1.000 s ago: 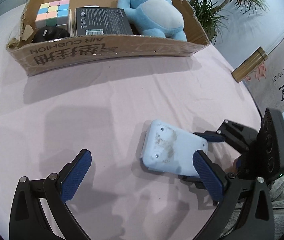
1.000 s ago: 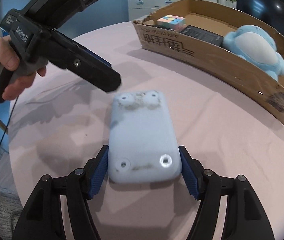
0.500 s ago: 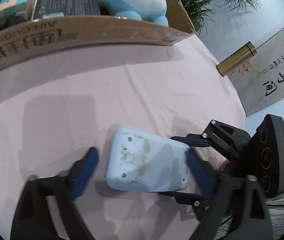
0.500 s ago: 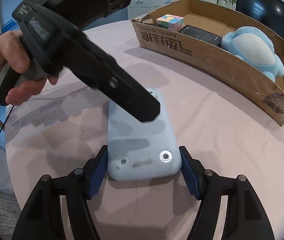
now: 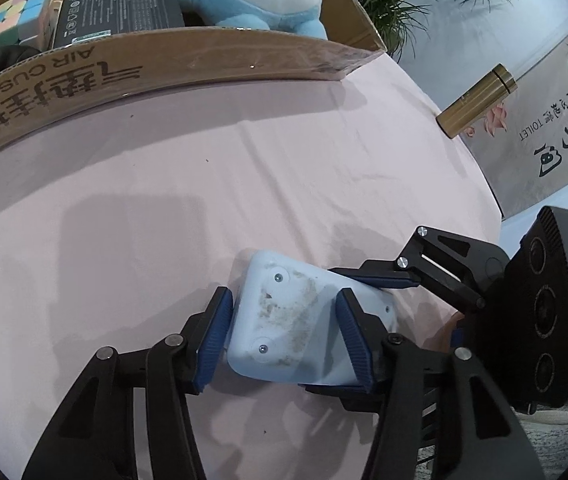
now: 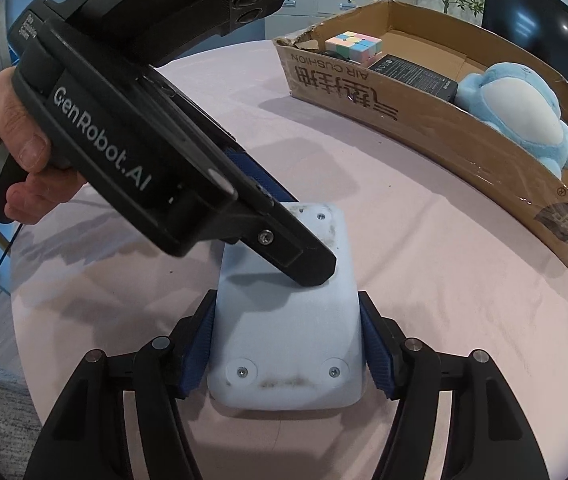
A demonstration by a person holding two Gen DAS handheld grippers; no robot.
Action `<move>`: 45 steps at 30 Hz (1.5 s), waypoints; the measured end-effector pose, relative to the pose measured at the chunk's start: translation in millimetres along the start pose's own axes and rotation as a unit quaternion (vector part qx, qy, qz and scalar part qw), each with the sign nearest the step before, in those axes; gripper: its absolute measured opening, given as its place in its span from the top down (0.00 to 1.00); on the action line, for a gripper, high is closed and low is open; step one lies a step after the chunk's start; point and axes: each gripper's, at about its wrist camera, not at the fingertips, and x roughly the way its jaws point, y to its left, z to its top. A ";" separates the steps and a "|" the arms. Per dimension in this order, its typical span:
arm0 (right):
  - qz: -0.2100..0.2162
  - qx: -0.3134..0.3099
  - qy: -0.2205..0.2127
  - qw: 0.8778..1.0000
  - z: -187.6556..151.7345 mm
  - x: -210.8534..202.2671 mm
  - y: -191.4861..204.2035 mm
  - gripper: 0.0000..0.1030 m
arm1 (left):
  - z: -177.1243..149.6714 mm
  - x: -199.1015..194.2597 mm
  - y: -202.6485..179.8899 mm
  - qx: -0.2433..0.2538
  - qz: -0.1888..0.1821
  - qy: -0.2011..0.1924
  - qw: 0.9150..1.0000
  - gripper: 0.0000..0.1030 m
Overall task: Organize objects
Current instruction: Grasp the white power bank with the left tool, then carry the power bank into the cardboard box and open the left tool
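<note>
A: Pale blue plastic, scuffed and face down: the case lies on the pink worktop, well short of the box. Which way does it run?

B: In the right wrist view its long axis points straight away from the right gripper, which straddles the near end, one pad along each long side. The pads sit against the sides, so I read it as clamped on the case.

A: And the left gripper?

B: It comes in from the far end. Its jaws have just been closing with the case between them. In the left wrist view both blue pads look to be touching the flanks, so I judge it has taken hold too, though only just.

A: So both hands are at the case, one per end.

B: Yes, neither is nearer. The carry to the box probably depends on the two ends rising together.

A: What does one view give that the other lacks?

B: The left view shows both left pads; the right view hides them behind the left gripper's black body. The right view alone shows the person's hand on the left handle, and the box's open inside with the plush.
</note>
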 end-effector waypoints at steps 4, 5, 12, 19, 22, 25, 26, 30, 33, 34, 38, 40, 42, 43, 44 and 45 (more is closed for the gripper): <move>0.008 0.005 0.000 1.000 1.5 -0.2 -0.7 0.38 | -1.2 -4.3 0.3 -0.002 0.003 -0.003 1.000 0.55; 0.009 0.005 -0.001 1.000 1.9 -0.9 -0.5 0.38 | -1.3 -5.9 -0.2 -0.002 0.004 -0.004 1.000 0.55; 0.005 -0.002 -0.016 1.000 9.5 -11.0 2.4 0.38 | 4.1 -21.3 -0.1 -0.001 0.004 -0.018 1.000 0.57; -0.003 -0.014 -0.038 0.999 43.9 -21.7 -6.9 0.38 | 29.1 -50.1 2.9 0.009 0.018 -0.037 0.999 0.57; -0.006 -0.021 -0.050 0.998 64.8 -24.7 -15.4 0.38 | 48.1 -65.9 6.6 0.016 0.027 -0.047 0.998 0.57; -0.011 -0.033 -0.064 0.997 88.8 -27.3 -26.2 0.38 | 70.0 -82.6 11.4 0.023 0.035 -0.056 0.998 0.57; -0.011 -0.035 -0.068 0.997 98.6 -27.4 -31.9 0.38 | 77.1 -86.4 12.9 0.024 0.038 -0.060 0.997 0.57; -0.012 -0.041 -0.084 0.996 134.5 -24.7 -56.3 0.38 | 118.0 -104.7 26.0 0.030 0.049 -0.073 0.996 0.57; -0.006 -0.042 -0.092 0.995 168.9 -14.8 -84.5 0.38 | 151.9 -112.9 40.3 0.033 0.058 -0.079 0.995 0.57; -0.004 -0.043 -0.094 0.995 178.4 -11.5 -92.6 0.38 | 165.9 -115.3 47.6 0.031 0.059 -0.080 0.994 0.57; 0.004 -0.046 -0.094 0.995 216.0 12.2 -126.1 0.38 | 208.0 -117.6 74.9 0.025 0.069 -0.083 0.994 0.57; 0.015 -0.041 -0.091 0.995 234.5 26.2 -145.6 0.38 | 228.0 -115.8 90.0 0.023 0.071 -0.083 0.994 0.57; 0.021 -0.038 -0.085 0.995 247.1 39.6 -158.7 0.38 | 242.7 -111.5 103.9 0.018 0.071 -0.079 0.994 0.57; 0.022 -0.037 -0.080 0.996 253.2 46.8 -164.9 0.38 | 250.0 -108.2 111.9 0.015 0.070 -0.076 0.995 0.57; 0.025 -0.035 -0.074 0.996 258.3 53.4 -170.2 0.38 | 253.9 -105.0 118.1 0.012 0.069 -0.073 0.995 0.57; 0.028 -0.032 -0.066 0.997 263.2 61.0 -175.3 0.38 | 260.1 -99.4 126.2 0.010 0.068 -0.068 0.995 0.57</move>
